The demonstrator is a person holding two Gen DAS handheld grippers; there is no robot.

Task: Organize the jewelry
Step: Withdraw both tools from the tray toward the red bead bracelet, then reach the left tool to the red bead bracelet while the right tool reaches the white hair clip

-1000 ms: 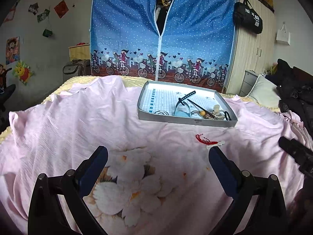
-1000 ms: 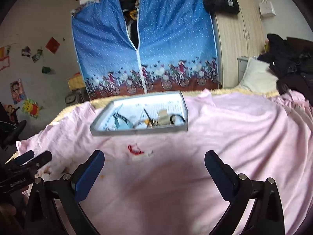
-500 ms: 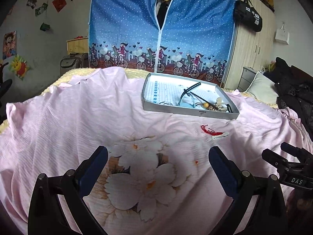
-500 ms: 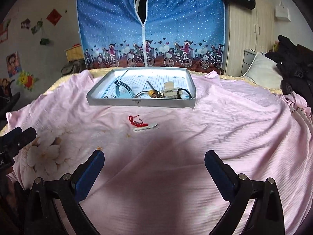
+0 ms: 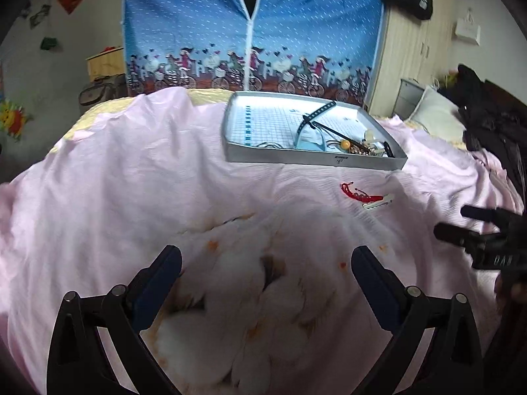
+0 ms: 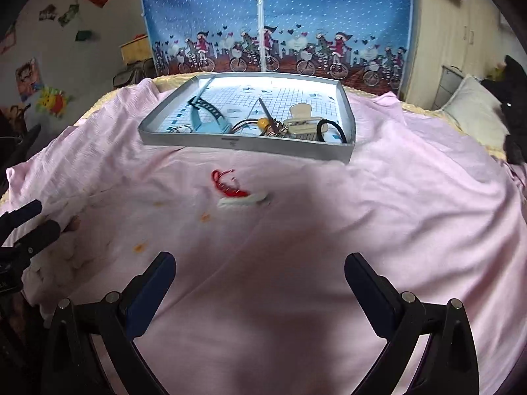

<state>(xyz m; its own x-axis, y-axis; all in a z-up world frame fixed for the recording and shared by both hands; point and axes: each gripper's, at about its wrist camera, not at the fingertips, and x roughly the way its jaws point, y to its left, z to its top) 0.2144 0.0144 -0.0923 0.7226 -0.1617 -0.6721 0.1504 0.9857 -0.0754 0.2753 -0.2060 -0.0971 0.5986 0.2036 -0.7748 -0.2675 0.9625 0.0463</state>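
Observation:
A grey tray (image 5: 296, 158) (image 6: 243, 141) sits on the pink bedsheet and holds several pieces: a blue-and-black band, a yellow bead, a black hair tie (image 6: 331, 129), a cream clip. In front of the tray a red string bracelet (image 5: 354, 192) (image 6: 227, 182) lies on the sheet, touching a white hair clip (image 5: 378, 202) (image 6: 243, 201). My left gripper (image 5: 265, 263) hovers open over the white flower print, well short of the bracelet. My right gripper (image 6: 260, 271) is open too, with nothing between its fingers, below the bracelet and clip.
A blue zip wardrobe with a bicycle print (image 5: 250, 33) stands behind the bed, and a wooden closet (image 5: 418, 49) is to its right. A pillow (image 6: 474, 115) and dark clothes (image 5: 494, 115) lie at the bed's right side. The sheet (image 6: 395, 214) is wrinkled.
Both grippers have moved forward and tipped down toward the bed, so the tray, bracelet and clip look nearer. Both stayed open and empty.

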